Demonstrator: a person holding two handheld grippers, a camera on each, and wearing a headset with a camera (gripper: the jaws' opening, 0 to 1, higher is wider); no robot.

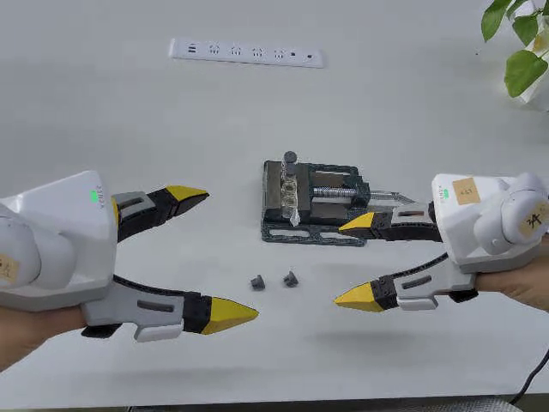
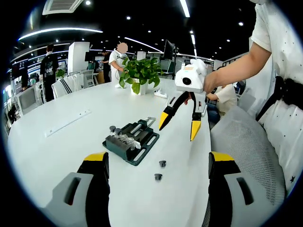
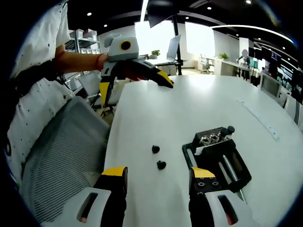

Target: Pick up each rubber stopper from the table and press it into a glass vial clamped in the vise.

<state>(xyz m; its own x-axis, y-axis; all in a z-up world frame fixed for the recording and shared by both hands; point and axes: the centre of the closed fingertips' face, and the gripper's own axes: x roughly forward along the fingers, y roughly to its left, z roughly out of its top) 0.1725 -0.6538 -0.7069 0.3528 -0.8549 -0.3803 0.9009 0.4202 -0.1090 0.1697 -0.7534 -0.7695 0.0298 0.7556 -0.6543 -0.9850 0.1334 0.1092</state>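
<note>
A dark vise [image 1: 330,206] stands mid-table and clamps a row of glass vials [image 1: 291,196]. The farthest vial carries a dark stopper [image 1: 290,158]. Two loose rubber stoppers [image 1: 256,281] [image 1: 291,279] lie on the table in front of the vise. My left gripper [image 1: 227,255] is open at the left and holds nothing. My right gripper [image 1: 340,264] is open at the right, beside the vise's screw end. In the left gripper view the stoppers [image 2: 162,163] [image 2: 158,177] lie between my spread jaws. In the right gripper view the stoppers [image 3: 155,149] [image 3: 161,164] sit just ahead, left of the vise [image 3: 222,151].
A white power strip [image 1: 247,52] lies at the table's far side. A potted plant [image 1: 519,43] stands at the far right corner. A grey mesh chair [image 2: 246,142] sits at the near table edge. People stand in the room behind.
</note>
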